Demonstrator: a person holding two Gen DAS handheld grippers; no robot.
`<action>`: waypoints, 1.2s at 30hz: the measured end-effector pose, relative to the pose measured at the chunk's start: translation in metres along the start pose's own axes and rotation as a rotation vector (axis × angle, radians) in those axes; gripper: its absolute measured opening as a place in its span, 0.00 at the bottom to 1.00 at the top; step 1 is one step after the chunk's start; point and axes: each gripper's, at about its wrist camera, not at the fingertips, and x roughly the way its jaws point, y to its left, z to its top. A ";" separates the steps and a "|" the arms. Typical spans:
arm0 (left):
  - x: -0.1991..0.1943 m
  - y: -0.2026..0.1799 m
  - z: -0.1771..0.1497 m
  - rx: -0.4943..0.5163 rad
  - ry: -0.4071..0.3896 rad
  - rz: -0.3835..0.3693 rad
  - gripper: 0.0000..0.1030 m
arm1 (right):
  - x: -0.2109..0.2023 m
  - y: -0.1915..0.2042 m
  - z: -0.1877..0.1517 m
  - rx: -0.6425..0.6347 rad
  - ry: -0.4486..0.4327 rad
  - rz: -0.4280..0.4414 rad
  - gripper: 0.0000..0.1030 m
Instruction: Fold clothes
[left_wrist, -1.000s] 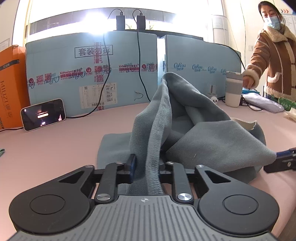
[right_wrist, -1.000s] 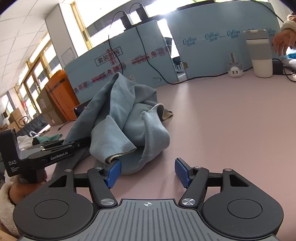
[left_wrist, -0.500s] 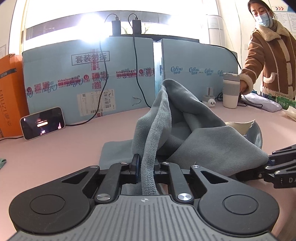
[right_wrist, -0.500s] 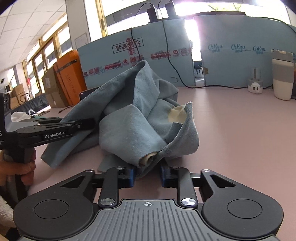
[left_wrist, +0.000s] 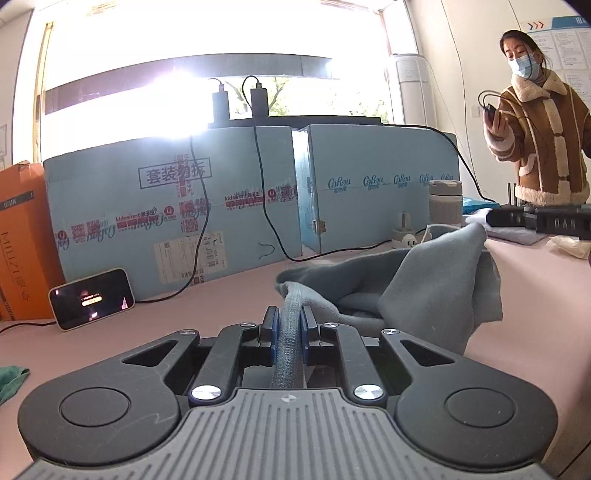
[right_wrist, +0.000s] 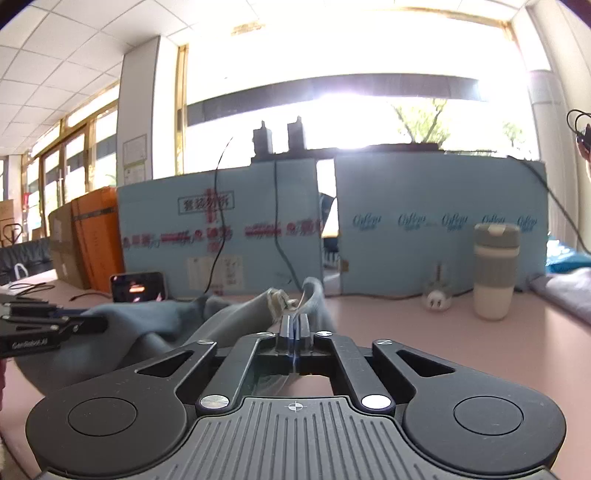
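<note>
A grey-blue fleece garment (left_wrist: 424, 284) hangs slack between my two grippers above the pink table (left_wrist: 184, 314). My left gripper (left_wrist: 289, 321) is shut on its ribbed hem, which runs back between the blue pads. In the left wrist view the right gripper (left_wrist: 546, 221) holds a raised corner at the right. My right gripper (right_wrist: 294, 325) has its jaws pressed together on a thin edge of the garment (right_wrist: 147, 325), near a cream label (right_wrist: 277, 297). In the right wrist view the left gripper (right_wrist: 40, 330) shows at the left edge, with the cloth running from it.
Blue cardboard boxes (left_wrist: 166, 206) and an orange box (left_wrist: 22, 236) wall the table's far side, with cables hanging down. A lit phone (left_wrist: 92, 299), a plug adaptor (right_wrist: 437, 297) and a grey-banded cup (right_wrist: 495, 273) stand there. A person (left_wrist: 543, 144) stands at the far right.
The right gripper shut on a corner of the garment. Both grippers rose, pulling the heap off the table into a span between them. The person took their hand off the cup.
</note>
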 end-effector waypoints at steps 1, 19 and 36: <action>0.002 0.000 0.000 -0.002 0.003 0.002 0.11 | 0.001 -0.003 0.005 -0.010 -0.021 -0.019 0.00; 0.031 0.005 -0.022 0.014 0.099 0.010 0.67 | 0.017 -0.024 -0.036 0.109 0.211 0.033 0.45; 0.044 0.005 -0.028 -0.015 0.151 -0.026 0.11 | 0.032 -0.010 -0.045 -0.007 0.279 0.064 0.07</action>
